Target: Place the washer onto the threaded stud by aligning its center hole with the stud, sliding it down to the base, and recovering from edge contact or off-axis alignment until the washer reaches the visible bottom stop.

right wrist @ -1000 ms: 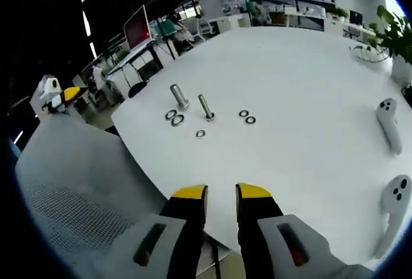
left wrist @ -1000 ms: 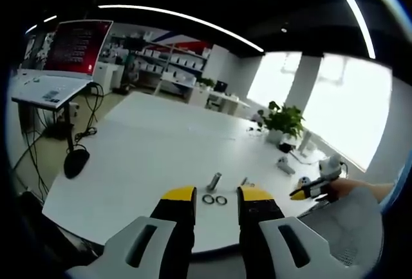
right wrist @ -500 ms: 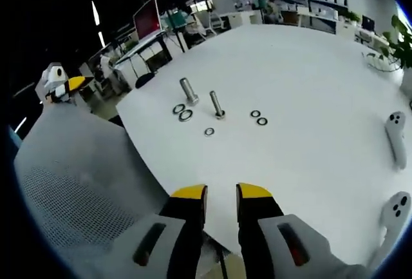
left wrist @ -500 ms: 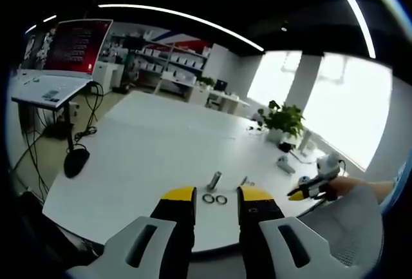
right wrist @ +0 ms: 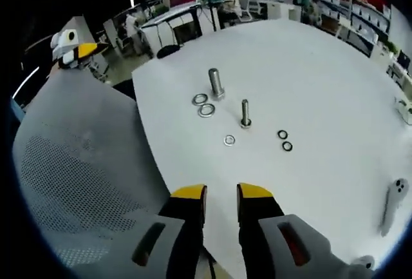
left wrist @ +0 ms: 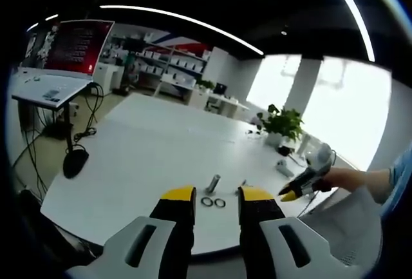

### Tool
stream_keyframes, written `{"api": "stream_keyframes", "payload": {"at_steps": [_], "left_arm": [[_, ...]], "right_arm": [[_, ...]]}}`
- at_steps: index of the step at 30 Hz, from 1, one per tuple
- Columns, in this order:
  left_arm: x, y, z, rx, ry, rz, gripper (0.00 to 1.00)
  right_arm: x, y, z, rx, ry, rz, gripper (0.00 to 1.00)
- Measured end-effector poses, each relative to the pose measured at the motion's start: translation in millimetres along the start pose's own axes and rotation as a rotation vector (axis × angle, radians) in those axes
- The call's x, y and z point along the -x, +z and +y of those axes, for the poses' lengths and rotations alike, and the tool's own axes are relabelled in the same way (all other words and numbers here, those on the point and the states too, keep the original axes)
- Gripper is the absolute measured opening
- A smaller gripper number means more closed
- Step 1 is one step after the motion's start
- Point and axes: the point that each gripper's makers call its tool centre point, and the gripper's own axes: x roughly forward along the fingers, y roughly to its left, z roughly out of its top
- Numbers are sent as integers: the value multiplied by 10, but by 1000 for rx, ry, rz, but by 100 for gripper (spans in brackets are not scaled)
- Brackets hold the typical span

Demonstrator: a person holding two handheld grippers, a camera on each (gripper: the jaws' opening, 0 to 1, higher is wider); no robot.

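The white bench [right wrist: 335, 92] carries all the parts, and none has been lifted. A grey mesh chair back [right wrist: 77, 163] stands at its near edge in the right gripper view.

The thick stud [right wrist: 215, 83] stands upright near that edge, bare of any washer; the thin stud [right wrist: 245, 113] stands upright just beyond it, also bare. Two large washers [right wrist: 203, 105] lie flat, touching each other, just beside the thick stud. One small washer [right wrist: 229, 140] lies alone near the thin stud, and a dark pair [right wrist: 284, 140] lies farther off.

The right tongs [right wrist: 221, 196] hang over the bench edge, well short of the parts, jaws a narrow gap apart and empty. The left tongs [left wrist: 217, 196] are likewise slightly parted and empty, with the stud and washers just beyond their tips.

By my reading the task has not begun: picking, aligning and sliding down to the base all remain.
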Motion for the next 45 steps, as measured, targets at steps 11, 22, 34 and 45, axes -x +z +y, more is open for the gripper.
{"api": "stream_keyframes", "payload": {"at_steps": [11, 22, 34, 45], "left_arm": [[-3, -7, 11, -5, 5, 4, 24], [-8, -5, 24, -2, 11, 4, 24], [-10, 16, 25, 8, 10, -10, 24], [-8, 14, 24, 5, 8, -8, 23]], "right_arm": [[-354, 175, -170, 119, 7, 132, 23], [-764, 296, -286, 266, -43, 206, 23], [-912, 291, -313, 268, -49, 269, 21], [-971, 291, -272, 296, -43, 296, 21]]}}
